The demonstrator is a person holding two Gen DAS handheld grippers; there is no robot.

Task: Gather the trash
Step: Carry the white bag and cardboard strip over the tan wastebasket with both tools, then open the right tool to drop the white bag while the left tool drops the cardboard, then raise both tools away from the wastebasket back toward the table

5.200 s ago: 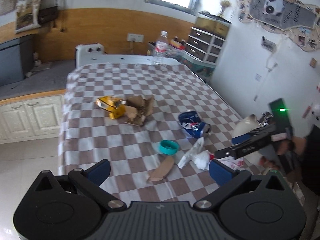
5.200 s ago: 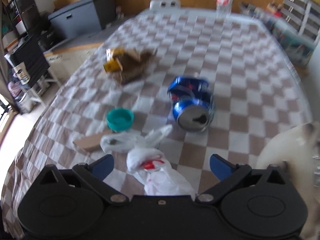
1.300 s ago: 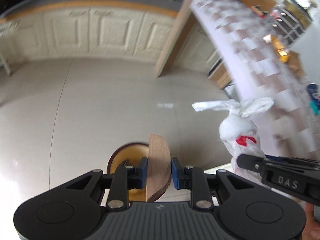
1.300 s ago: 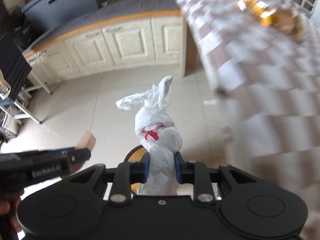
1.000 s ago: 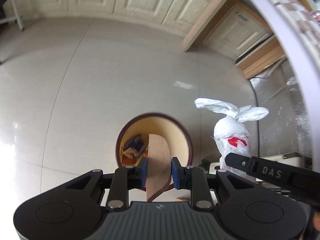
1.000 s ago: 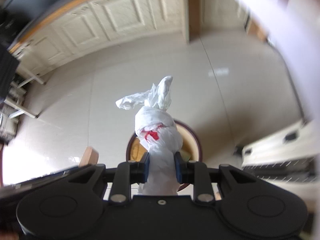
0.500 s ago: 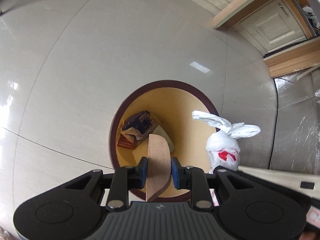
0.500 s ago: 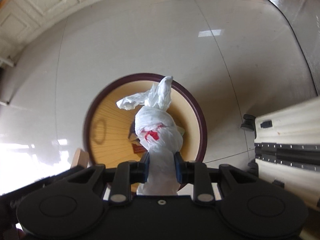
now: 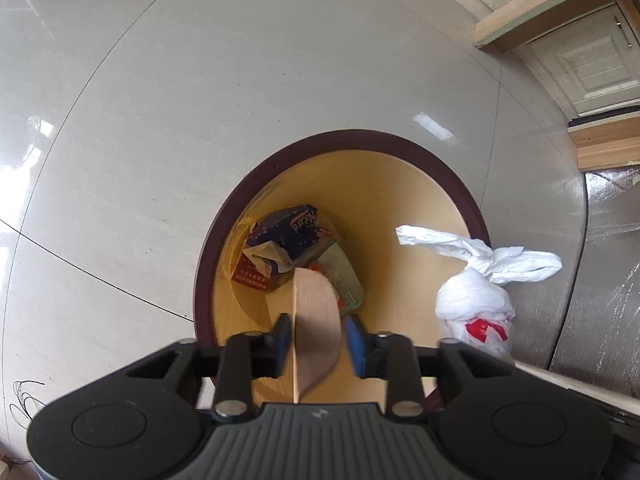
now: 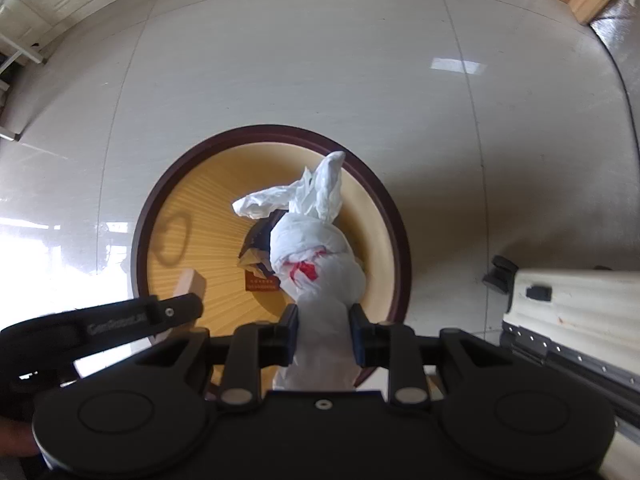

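Both grippers hang over the bin (image 9: 460, 200) — left gripper (image 9: 316, 340) opening around the cardboard scrap (image 9: 316, 320), right gripper (image 10: 324, 332) clamped on the knotted bag (image 10: 316, 256) — which probably goes next.

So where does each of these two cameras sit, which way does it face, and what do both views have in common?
Left wrist: on the left claw, facing steeply down into the round yellow bin with a dark rim; its opening jaws flank a brown cardboard piece.
Right wrist: on the right claw, facing straight down; its jaws grip the knotted white plastic bag.
Shared: bin, bag, cardboard, pale tiled floor.
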